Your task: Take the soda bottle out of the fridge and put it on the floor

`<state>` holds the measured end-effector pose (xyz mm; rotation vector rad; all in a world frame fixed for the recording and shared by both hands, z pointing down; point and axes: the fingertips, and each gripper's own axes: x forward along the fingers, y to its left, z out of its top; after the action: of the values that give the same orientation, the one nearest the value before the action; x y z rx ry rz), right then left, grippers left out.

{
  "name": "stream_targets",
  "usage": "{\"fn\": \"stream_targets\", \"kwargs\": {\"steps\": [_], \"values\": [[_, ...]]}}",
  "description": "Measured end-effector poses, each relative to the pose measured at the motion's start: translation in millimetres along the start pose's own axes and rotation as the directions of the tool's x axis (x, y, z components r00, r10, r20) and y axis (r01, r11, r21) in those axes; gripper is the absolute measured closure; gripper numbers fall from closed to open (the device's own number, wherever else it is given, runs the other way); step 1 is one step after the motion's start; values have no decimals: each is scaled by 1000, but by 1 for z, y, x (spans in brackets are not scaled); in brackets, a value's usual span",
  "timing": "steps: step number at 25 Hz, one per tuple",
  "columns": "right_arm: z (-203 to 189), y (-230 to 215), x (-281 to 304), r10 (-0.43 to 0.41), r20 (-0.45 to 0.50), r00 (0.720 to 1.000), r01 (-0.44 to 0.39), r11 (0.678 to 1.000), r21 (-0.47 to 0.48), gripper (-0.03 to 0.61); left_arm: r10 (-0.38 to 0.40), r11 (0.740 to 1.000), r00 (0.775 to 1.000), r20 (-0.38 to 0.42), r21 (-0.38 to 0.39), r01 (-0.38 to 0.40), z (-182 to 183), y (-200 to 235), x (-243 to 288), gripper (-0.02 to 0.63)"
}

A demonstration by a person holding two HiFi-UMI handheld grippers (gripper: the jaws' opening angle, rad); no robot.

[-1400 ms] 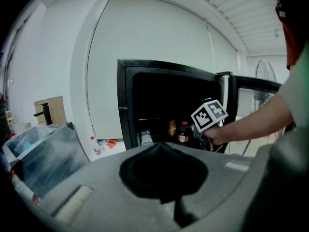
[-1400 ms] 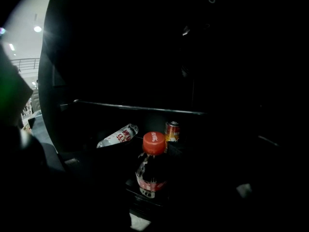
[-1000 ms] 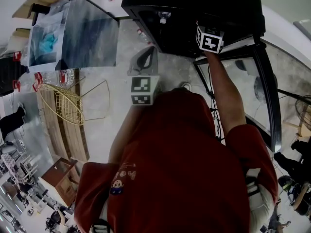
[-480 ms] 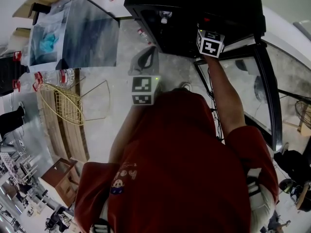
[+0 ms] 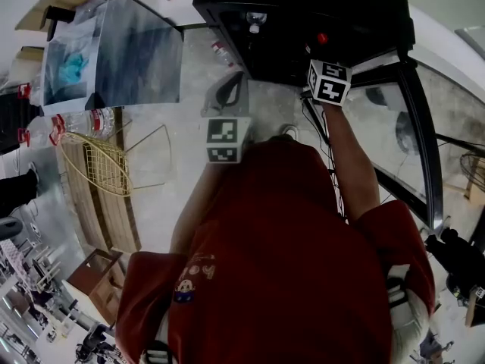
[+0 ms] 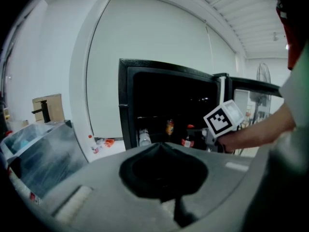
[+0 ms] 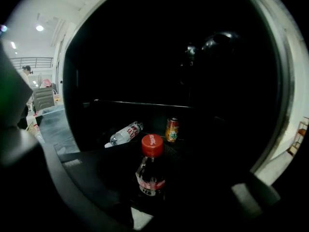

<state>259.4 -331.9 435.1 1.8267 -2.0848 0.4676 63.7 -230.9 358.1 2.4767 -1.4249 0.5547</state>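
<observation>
Two grippers show in the head view: the left gripper (image 5: 231, 82) hangs over the floor (image 5: 182, 180), well short of the fridge (image 5: 364, 6), while the right gripper (image 5: 323, 55) reaches into the open cabinet, where only the red cap of the soda bottle (image 5: 322, 39) is visible just beyond it. In the left gripper view, the left gripper (image 6: 161, 146) has its jaws pressed together with nothing between them. In the right gripper view, the right gripper (image 7: 150, 182) pinches the soda bottle (image 7: 150, 175) at its labelled body below the shoulder, upright inside the fridge; a water bottle (image 7: 124, 133) lies on the shelf behind it, beside a can (image 7: 172, 129). Handling assessment: the bottle looks full, hence fairly heavy, with smooth, slightly yielding plastic that may be slippery. Grip the body, not the narrow cap.
</observation>
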Motion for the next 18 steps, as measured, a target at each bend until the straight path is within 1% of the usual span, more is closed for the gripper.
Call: {"fn": "stream_targets", "kwargs": {"steps": [8,18], "values": [[-9,16,-41,23,6,1000,-23,1000,1,445,-2,1000,1000,-4,-23,2,-9,4,-6,614],[-19,47,-97,92,-16,996,-92,996,-8,445,28,999,1000,3,-42,-28,-14,19,-18,614]]}}
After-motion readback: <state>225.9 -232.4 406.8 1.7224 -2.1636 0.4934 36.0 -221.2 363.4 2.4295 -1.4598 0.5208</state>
